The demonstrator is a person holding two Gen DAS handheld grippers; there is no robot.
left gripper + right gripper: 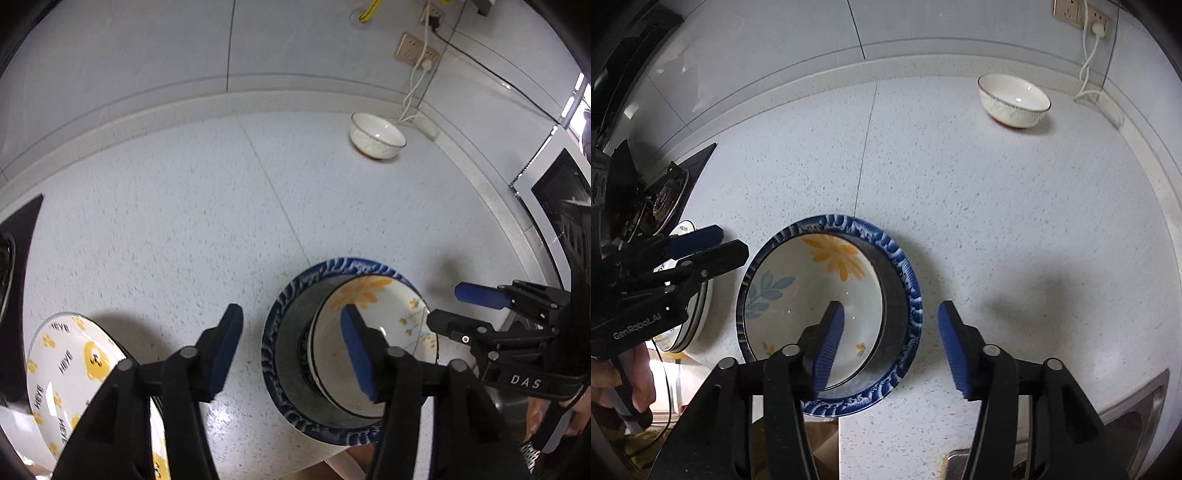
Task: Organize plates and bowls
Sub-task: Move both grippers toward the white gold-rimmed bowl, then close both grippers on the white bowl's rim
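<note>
A: Both grippers, left gripper (291,347) and right gripper (890,347), are hanging half open, gripping nothing?

B: Yes. Below, the flowered ceramic bowl (812,302) is sitting nested in the blue-rimmed plate (905,280); the yellow-patterned plate (70,373) and white bowl (1014,99) are waiting on the speckled table (997,221).

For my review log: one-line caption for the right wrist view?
Open right hand-held gripper above a floral bowl nested in a blue-rimmed bowl; white bowl sits apart.

Even overhead light, soft shadows on countertop (997,206), tile glare, strong fisheye bending, dark corners.
</note>
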